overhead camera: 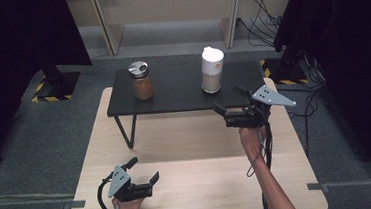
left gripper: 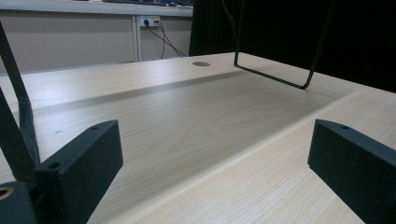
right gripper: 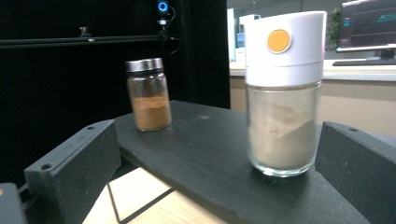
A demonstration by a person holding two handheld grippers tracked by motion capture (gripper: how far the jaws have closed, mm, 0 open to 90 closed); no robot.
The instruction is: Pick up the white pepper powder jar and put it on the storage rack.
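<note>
Right gripper (overhead camera: 229, 99), jaws wide, hovers at the near right edge of the black shelf (overhead camera: 172, 93), aimed at the white-capped jar (overhead camera: 212, 70) just beyond it. Seen in the right gripper view, the jar (right gripper: 284, 93) stands upright between the jaw lines, apart from both. Glass, part-filled with pale powder, it looks moderately heavy, rigid, slick and breakable; the clear body below the cap seems the best hold. Farther left stands a brown spice jar (overhead camera: 142, 80). Left gripper (overhead camera: 142, 170) rests wide open near the table (overhead camera: 196, 143) front.

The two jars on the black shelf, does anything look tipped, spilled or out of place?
Nothing stands out. The white-lidded jar and the brown spice jar both stand upright and capped on the black shelf, no powder spilled.
</note>
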